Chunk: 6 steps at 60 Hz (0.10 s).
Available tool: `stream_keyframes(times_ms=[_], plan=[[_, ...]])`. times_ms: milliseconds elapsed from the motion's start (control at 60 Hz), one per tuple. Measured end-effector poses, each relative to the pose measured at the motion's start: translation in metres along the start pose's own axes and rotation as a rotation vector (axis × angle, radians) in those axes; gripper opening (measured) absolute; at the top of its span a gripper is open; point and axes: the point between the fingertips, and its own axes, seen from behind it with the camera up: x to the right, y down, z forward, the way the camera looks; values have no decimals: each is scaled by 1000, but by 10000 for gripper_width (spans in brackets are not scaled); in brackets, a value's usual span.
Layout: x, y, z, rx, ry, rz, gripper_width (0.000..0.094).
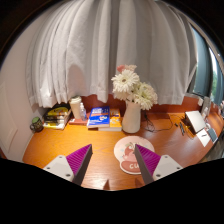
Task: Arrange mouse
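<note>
Tongs: I held them wide, empty.
Mouse: none in sight.
Worktop: vase, round mat.
Advice: I should've searched first.

The gripper is held level and points forward, its two fingers reaching up from below into the view. The fingers stand wide apart, with nothing between them. The left finger carries a magenta pad on its inner face, and the right finger carries a matching pad; both pads slant inward toward the tips. No pad presses on anything. The holding hand does not show.
</note>
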Motion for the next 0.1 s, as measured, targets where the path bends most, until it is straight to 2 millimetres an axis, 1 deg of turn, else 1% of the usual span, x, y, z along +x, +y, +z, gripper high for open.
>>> stream_keyframes(times_ms=[100], plan=[[-21,12,-13,-2,-11,-15,860]])
